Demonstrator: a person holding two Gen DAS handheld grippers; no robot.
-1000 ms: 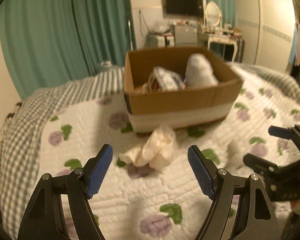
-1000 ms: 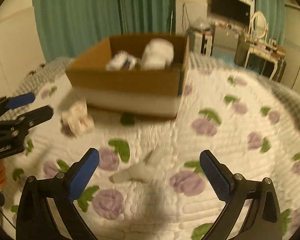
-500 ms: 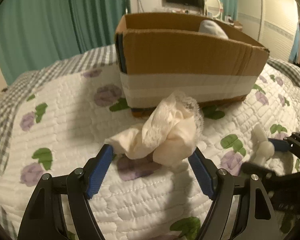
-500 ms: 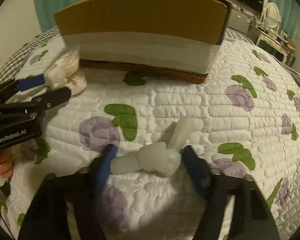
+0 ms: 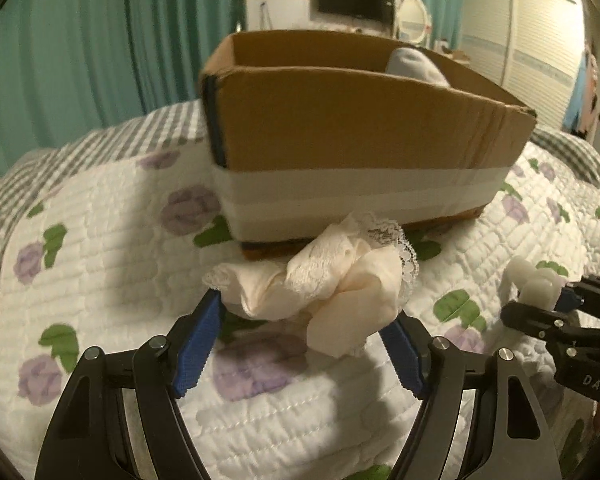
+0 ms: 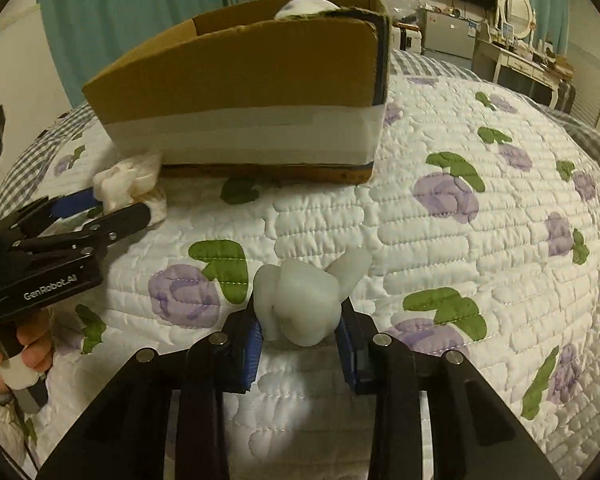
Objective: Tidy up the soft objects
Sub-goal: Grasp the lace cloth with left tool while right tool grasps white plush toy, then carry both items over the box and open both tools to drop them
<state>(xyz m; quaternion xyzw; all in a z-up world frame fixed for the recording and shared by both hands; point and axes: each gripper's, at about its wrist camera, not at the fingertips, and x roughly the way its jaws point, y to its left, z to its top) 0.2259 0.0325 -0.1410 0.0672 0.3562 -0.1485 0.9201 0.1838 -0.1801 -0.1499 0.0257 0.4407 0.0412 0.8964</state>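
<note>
The cardboard box [image 5: 364, 140] shows only its outer walls here, so nearly all its contents are hidden, bar the top of a white bundle [image 5: 416, 66] over the rim. The lace-trimmed cream cloth [image 5: 332, 284] covers the left gripper [image 5: 306, 340]'s right pad; contact can't be judged. The dresser [image 6: 516, 60] clutter is too small to identify.

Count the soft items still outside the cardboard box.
2: lace cloth between the left gripper fingers; white toy pinched in the right gripper. Others may be hidden.

Cardboard box [image 5: 364, 148] just ahead, blocking
</note>
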